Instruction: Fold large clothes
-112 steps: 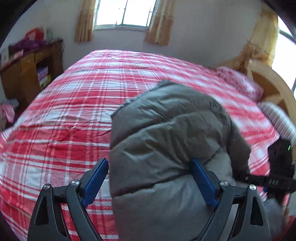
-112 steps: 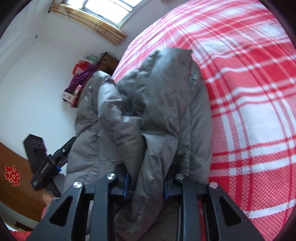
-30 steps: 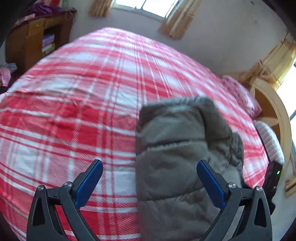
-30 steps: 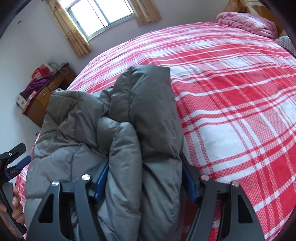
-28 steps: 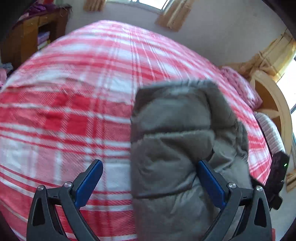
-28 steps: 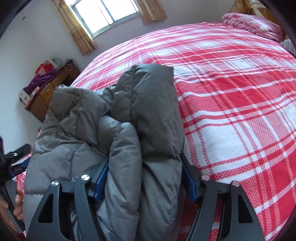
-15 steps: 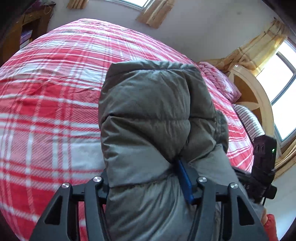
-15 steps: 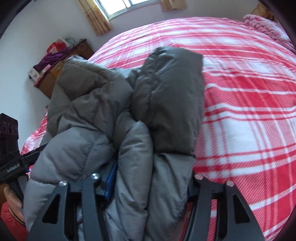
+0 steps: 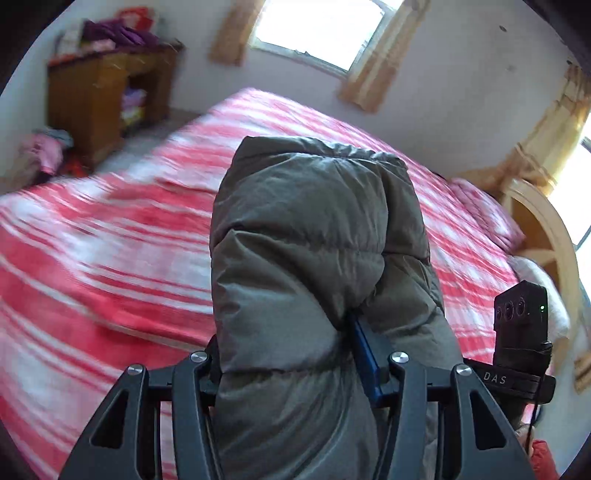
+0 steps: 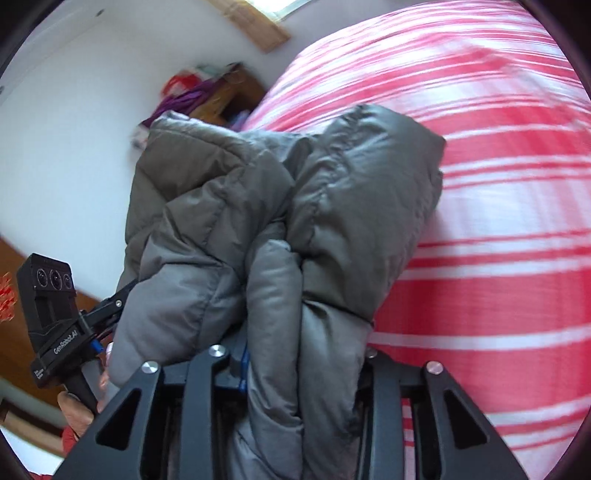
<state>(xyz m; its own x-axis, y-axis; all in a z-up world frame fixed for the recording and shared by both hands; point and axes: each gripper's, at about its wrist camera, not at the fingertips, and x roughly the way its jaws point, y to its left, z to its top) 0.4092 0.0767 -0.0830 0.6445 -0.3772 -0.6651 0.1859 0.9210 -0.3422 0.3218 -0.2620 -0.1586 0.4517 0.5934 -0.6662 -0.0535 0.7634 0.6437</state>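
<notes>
A folded grey puffer jacket (image 9: 314, 236) fills the middle of both views, held up above the red and white plaid bed (image 9: 110, 236). My left gripper (image 9: 291, 354) is shut on one thick fold of the jacket; its blue right pad (image 9: 365, 354) presses into the fabric. My right gripper (image 10: 303, 354) is shut on the bunched other end of the jacket (image 10: 332, 206). Each gripper's camera body shows in the other's view, the right one (image 9: 521, 325) and the left one (image 10: 50, 291).
A wooden cabinet (image 9: 96, 99) with clothes on top stands by the far wall left of the bed. A window with tan curtains (image 9: 317, 29) is behind the bed. A wooden headboard (image 9: 543, 229) and pink pillows (image 9: 484, 210) lie at the right.
Both grippers closed on the jacket about half a second ago and have since lifted it; the views have tilted up and the bed is motion-blurred.
</notes>
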